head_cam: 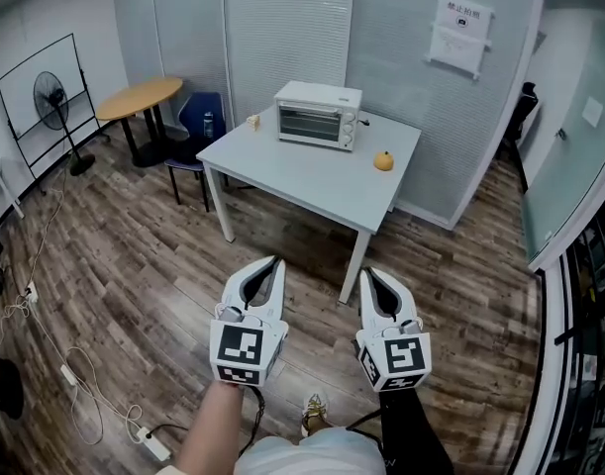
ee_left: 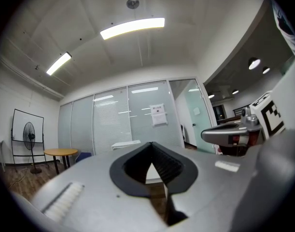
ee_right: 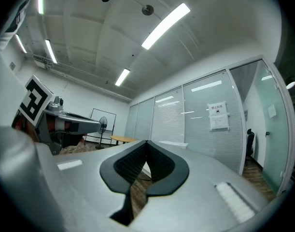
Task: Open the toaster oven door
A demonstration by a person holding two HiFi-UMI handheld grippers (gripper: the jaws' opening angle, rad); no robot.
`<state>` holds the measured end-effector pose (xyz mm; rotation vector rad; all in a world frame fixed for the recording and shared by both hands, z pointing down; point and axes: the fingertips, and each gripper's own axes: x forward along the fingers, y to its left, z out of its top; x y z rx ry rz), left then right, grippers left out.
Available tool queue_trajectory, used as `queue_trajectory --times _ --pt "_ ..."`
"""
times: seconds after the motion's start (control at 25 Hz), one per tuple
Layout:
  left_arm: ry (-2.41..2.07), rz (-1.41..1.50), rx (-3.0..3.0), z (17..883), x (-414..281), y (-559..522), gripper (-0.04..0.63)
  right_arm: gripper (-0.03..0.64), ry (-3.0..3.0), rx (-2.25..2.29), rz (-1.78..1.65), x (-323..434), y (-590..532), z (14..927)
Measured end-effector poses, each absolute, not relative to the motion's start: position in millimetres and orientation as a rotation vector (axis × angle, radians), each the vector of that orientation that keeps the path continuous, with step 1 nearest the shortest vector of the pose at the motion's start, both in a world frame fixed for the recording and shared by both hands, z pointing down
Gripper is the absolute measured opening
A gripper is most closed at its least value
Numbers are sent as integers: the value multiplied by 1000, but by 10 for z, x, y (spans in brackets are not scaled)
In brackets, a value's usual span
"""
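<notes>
Well, from your head view the whole room lies below you. One toaster oven stands at the far edge of the white table, with its glass door shut against its front. What is inside it is too small to tell. One orange sits on the table to its right, apart from it, and one small pale object sits near the table's left edge. Beyond the table are one round wooden table, one blue chair and one standing fan. A paper notice hangs on the glass wall. You hold the left gripper and the right gripper side by side over the wooden floor, well short of the table. Only this view shows the orange and the oven door.

Your left gripper view looks level across the room. Its jaws are together at the tip with nothing between them. The oven's white top shows just above them, far off. The right gripper appears at the right edge, and two ceiling strip lights show overhead, which the head view lacks.

Your right gripper view has its jaws together too, holding nothing. The left gripper shows at the left edge, with the fan and round table behind it.
</notes>
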<state>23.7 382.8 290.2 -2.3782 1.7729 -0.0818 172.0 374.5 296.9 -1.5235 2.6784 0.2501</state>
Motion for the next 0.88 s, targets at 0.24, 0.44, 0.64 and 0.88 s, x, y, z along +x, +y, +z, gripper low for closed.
queue_trajectory --times 0.24,0.44,0.64,0.88 --pt "1797 -102 -2377 2906 374 2912 57 2 2705 -1496 229 1803 2750 2948" --pt "1819 -121 -2375 2959 405 2432 57 2 2710 -1475 203 1804 2219 2990" --pt "1881 -105 -2360 2936 273 2166 57 2 2716 -1456 166 1754 1902 3034" --pt "1926 -124 -2331 2999 68 1920 57 2 2728 -1427 166 1624 1607 3047"
